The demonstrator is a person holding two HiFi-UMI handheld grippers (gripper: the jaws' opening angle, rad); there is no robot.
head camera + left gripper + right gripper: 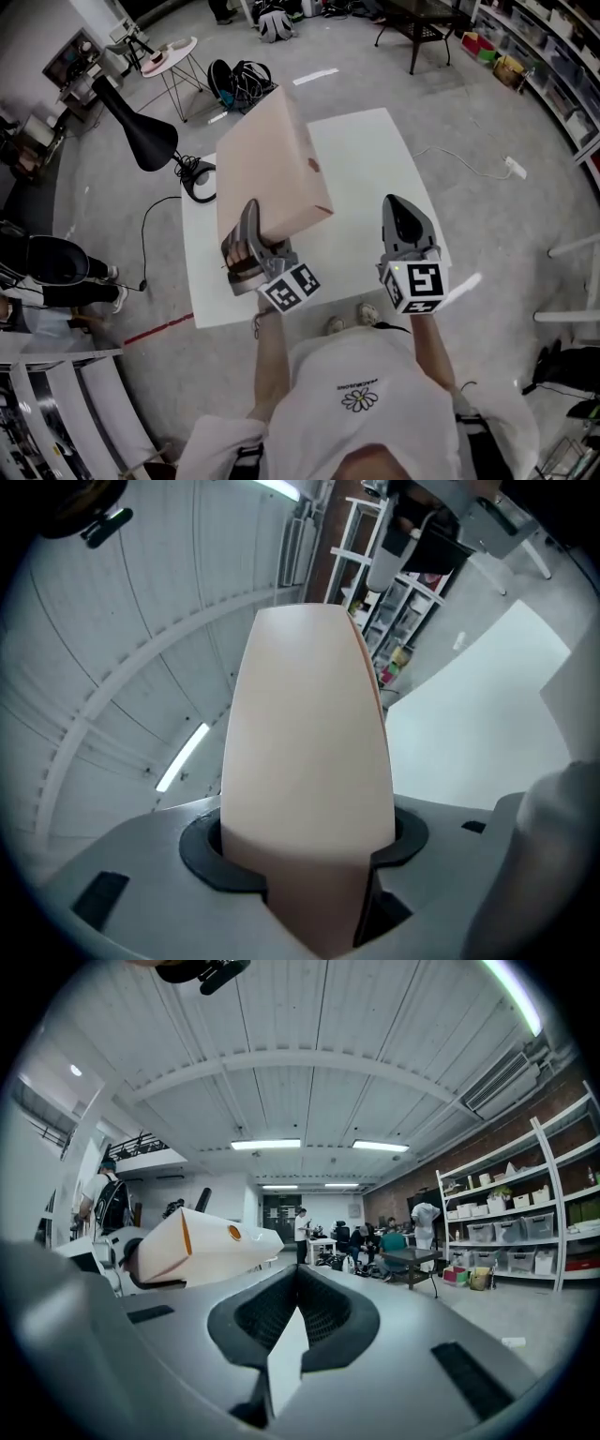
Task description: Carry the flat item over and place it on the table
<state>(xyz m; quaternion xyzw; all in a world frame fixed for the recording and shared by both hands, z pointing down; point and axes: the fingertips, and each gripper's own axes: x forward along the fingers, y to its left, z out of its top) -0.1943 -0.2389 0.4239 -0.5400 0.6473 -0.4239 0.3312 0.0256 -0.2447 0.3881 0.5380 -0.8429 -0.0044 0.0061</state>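
Just past the person's shirt (361,394), the left gripper (251,220) clamps the near edge of the box (272,164), its jaws spread wide across the box's thickness. The box runs lengthwise straight out from the fingers, tilted up, above the table (375,159) that lies below and ahead of them. The right gripper (405,211) is off to the right of those fingers and clear of the box, jaws together on nothing. Setting the box down likely falls to the left gripper alone.

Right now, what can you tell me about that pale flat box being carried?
The box is flat, pale pinkish-tan and cardboard-looking, with a small round mark on one narrow side. It looks closed. The left claw grips its near end, clamping both broad faces, so it juts forward in the air above the white table. The right claw is apart from it.
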